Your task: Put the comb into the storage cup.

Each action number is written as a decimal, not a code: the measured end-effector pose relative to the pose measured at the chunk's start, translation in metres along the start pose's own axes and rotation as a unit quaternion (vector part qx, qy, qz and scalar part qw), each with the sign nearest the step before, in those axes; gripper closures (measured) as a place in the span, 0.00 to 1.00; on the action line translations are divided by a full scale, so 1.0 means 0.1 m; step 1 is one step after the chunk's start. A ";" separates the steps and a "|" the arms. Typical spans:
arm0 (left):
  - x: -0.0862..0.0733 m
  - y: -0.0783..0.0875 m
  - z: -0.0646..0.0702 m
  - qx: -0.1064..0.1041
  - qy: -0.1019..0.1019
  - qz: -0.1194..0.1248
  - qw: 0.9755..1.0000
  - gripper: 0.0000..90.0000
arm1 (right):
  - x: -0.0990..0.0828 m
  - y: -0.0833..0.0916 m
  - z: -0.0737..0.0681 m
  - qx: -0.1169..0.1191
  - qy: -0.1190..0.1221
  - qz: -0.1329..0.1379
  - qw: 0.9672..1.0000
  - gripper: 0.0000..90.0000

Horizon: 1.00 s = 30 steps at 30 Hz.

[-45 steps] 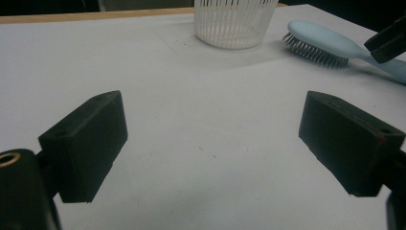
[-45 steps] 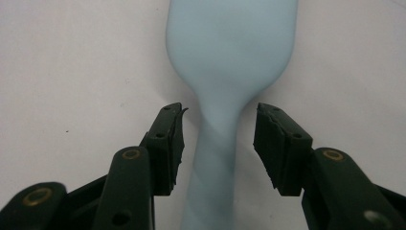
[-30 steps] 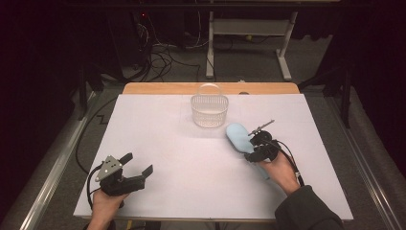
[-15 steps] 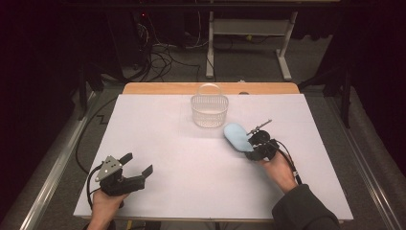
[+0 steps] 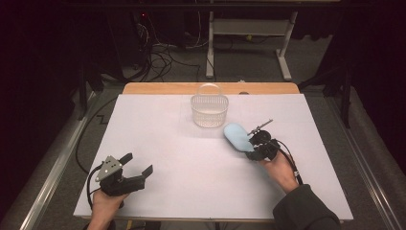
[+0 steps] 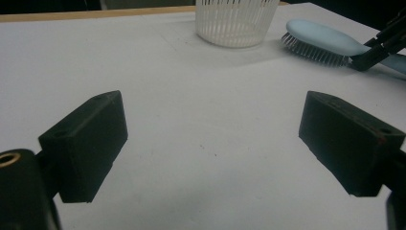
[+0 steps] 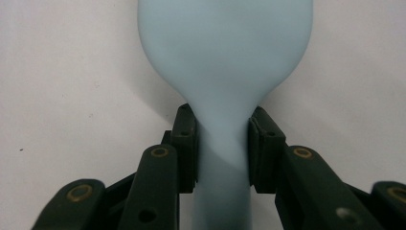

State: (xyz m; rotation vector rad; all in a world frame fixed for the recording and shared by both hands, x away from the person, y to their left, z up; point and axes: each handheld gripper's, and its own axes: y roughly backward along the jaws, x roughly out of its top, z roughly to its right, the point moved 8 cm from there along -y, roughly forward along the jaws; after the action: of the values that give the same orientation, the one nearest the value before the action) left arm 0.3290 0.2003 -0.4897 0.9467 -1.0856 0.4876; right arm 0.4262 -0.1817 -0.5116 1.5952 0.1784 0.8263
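A pale blue hairbrush point(image 5: 237, 135) lies bristles down on the white table sheet point(image 5: 191, 167), just right of a white slatted basket point(image 5: 209, 112). My right gripper point(image 5: 252, 143) holds the brush by the neck of its handle. In the right gripper view both pads point(image 7: 186, 143) press on the handle below the brush head point(image 7: 225, 43), and the jaws have just been closing onto it. At the near left my left gripper point(image 5: 138, 164) rests low over bare sheet, open with nothing between its jaws point(image 6: 215, 143). From there the brush point(image 6: 318, 40) and basket point(image 6: 237, 21) show far ahead.
The basket stands near the table's far edge, by a strip of bare wood point(image 5: 158, 88). Beyond the table are a metal desk frame point(image 5: 249, 43) and loose cables on the floor point(image 5: 158, 60). Metal rails run along both table sides.
The right gripper's jaws have drawn in around the brush handle. Both hands and the brush stay where they were.
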 end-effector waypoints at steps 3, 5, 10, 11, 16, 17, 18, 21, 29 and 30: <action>0.00 0.00 0.00 0.000 0.000 -0.001 1.000 0.10 | 0.00 0.03 0.02 -0.007 -0.003 0.010 1.000 0.77; 0.00 0.00 0.00 0.000 -0.001 -0.001 1.000 0.10 | 0.00 0.05 0.03 -0.005 -0.002 0.013 1.000 0.77; 0.00 0.00 0.00 0.001 -0.002 -0.002 1.000 0.10 | -0.03 0.11 0.04 -0.002 -0.001 0.017 1.000 0.77; 0.00 0.00 0.00 0.001 -0.001 -0.001 1.000 0.10 | -0.03 0.12 0.04 -0.001 -0.002 0.020 1.000 0.77; 0.00 0.00 0.02 0.001 -0.004 0.000 1.000 0.10 | -0.06 0.19 0.03 0.005 0.000 0.032 0.999 0.77; 0.01 0.00 0.03 0.000 -0.005 0.002 1.000 0.10 | -0.07 0.20 0.02 0.006 0.002 0.034 0.999 0.77; 0.01 0.01 0.04 -0.001 -0.006 0.002 1.000 0.10 | -0.08 0.22 0.02 0.007 0.002 0.035 0.999 0.77; 0.01 0.00 0.04 -0.003 -0.007 0.001 1.000 0.10 | -0.12 0.25 0.00 0.008 0.003 0.041 0.999 0.77; 0.01 0.01 0.05 -0.003 -0.005 0.000 1.000 0.10 | -0.17 0.36 -0.05 0.018 0.005 0.061 0.998 0.77; 0.01 0.01 0.05 -0.003 -0.005 -0.001 1.000 0.10 | -0.17 0.37 -0.06 0.019 0.003 0.063 0.998 0.77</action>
State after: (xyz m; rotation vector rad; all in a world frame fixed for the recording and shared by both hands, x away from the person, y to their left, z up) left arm 0.3264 0.1963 -0.4874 0.9455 -1.0951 0.4790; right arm 0.3977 -0.1943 -0.4853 1.6536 0.0988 0.9308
